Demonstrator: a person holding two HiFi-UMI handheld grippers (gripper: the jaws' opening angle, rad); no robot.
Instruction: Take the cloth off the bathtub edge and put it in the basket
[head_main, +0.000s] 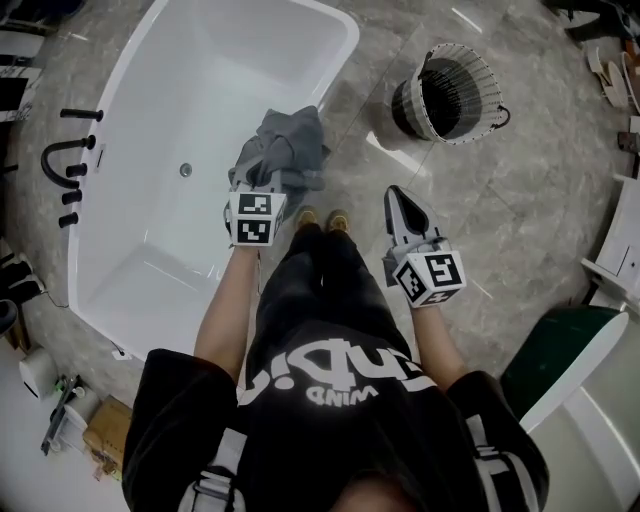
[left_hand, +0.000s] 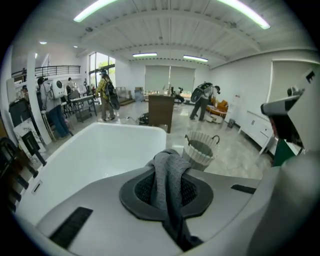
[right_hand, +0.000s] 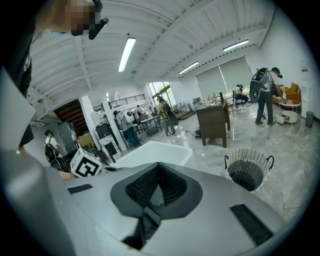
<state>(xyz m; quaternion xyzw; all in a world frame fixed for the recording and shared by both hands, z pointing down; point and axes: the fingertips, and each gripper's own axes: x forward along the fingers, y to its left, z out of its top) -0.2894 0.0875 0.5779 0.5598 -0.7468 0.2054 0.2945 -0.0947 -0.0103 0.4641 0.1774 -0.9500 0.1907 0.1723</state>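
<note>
Far left of the head view there's a set of black tap fittings (head_main: 68, 160) on the rim of the white bathtub (head_main: 200, 60), which fills the upper left of the frame.

Moving right, the grey cloth (head_main: 285, 150) is bunched up right over the tub's right-hand edge, near the middle of the picture. The left gripper (head_main: 268, 185) has it: in the left gripper view the jaws are clamped tight on a fold of the fabric, with a lump sticking out past the tips and the rest trailing back between the pads. From above I honestly can't tell if the far end of the cloth touches the rim or hangs clear of it.

Just right of that, the person's shoes (head_main: 322, 218) are on the marble floor beside the tub.

Then the right gripper (head_main: 398, 197), right of centre and well apart from the cloth. Its jaws are pinched together at the tips with nothing in them.

Upper right is the basket (head_main: 487, 90), white slatted wall, dark inside, standing on the floor well away from the tub. The cloth isn't in it.

Lower right corner has a dark green panel (head_main: 560, 345).
</note>
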